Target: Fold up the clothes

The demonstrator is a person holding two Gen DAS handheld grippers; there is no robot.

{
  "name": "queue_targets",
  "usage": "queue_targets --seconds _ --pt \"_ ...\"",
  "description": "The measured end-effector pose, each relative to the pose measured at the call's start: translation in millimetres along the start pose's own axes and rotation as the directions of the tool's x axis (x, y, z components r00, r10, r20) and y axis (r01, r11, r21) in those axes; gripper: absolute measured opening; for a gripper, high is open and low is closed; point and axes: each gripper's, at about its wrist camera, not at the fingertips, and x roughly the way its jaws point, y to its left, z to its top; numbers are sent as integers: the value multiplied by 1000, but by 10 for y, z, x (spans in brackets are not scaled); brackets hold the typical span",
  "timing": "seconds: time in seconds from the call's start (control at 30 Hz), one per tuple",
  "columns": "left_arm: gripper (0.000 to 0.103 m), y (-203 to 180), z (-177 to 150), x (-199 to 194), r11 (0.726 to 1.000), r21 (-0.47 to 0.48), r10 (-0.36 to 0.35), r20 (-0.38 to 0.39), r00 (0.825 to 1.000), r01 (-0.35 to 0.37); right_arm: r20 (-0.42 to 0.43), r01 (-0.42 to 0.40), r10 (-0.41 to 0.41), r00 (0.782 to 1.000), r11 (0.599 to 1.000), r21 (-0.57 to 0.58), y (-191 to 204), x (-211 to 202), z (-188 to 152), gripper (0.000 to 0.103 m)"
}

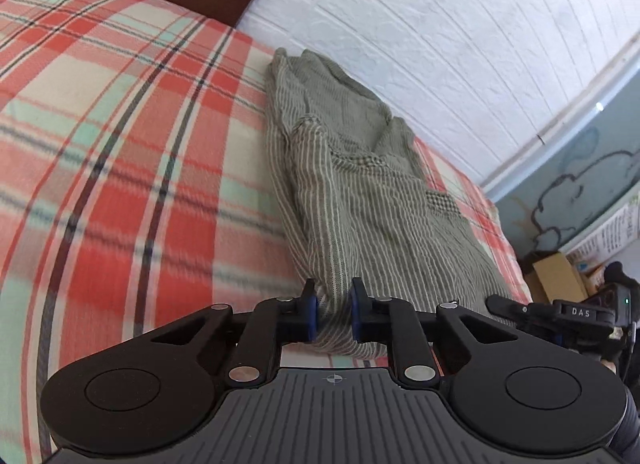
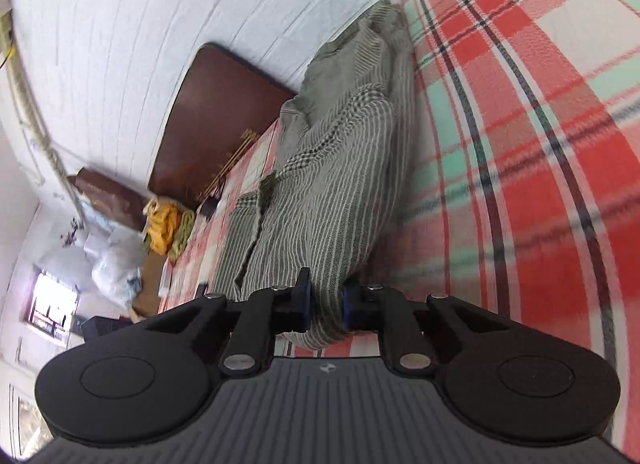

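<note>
Garment (image 1: 360, 200): grey-green, white-striped, with checked patches; lies in a long, partly folded bundle on the bed, alongside the white brick wall (image 1: 460, 24).

Bedsheet (image 1: 120, 144): red, cream and mint plaid, covering the bed.

Left gripper (image 1: 334, 314): jaws clamped on the garment's near edge, fabric bunched between the blue pads (image 1: 313, 316).

Right gripper (image 2: 325, 308): jaws clamped on a fold at the garment's near end, cloth pinched between the pads (image 2: 347, 306). It also shows at the right edge of the left wrist view.

Headboard (image 2: 216, 120): dark brown wood, at the far end of the bed.

Yellow cloth (image 2: 162, 228): heaped beyond the bed corner, beside white plastic bags (image 2: 116, 264).

Cardboard box (image 1: 556, 276): past the bed's edge.
</note>
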Motion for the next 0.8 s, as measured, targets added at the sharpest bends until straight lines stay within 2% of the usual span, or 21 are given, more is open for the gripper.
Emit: queue_targets --seconds 0.07,0.13,0.17,0.23,0.3,0.4,0.47,0.53,0.6,0.7,0.8 --pt "15 -17 -219 -65 1000 -1 -5 -25 1000 5 -11 16 -16 1000 1000 -3 -9 -155 -169 16" --pt "27 -3 -386 -84 1000 -6 25 -35 999 -25 -8 65 -65 998 998 -21 -35 -242 -342 22" --pt "36 9 -448 -98 999 -6 45 -28 999 -45 7 93 -93 996 995 -42 -40 -263 -418 33" --pt "49 28 -444 -179 998 -39 43 -14 999 -43 37 142 -139 990 987 -75 -36 -312 -536 33" --pt "47 1 -377 -349 998 -44 44 31 999 -42 67 170 -164 984 981 -93 36 -397 -533 39" --pt "48 -180 -271 -634 999 32 29 128 991 -33 178 231 -197 964 953 -194 284 -585 -503 39" --pt "48 -362 -196 -671 995 102 -8 162 987 -9 216 202 -149 965 947 -251 474 -605 -454 39" --pt "48 -564 -128 -522 983 180 -48 159 986 19 221 164 -98 970 939 -304 647 -502 -409 39" --pt "48 -758 -87 -257 968 250 -29 136 990 -6 206 159 -90 974 925 -346 767 -298 -380 32" --pt "46 -975 -63 147 936 338 61 106 992 -94 187 215 -152 971 895 -390 893 19 -378 32" --pt "46 -1026 -67 408 906 392 135 90 987 -159 180 268 -208 962 852 -449 961 194 -441 33"
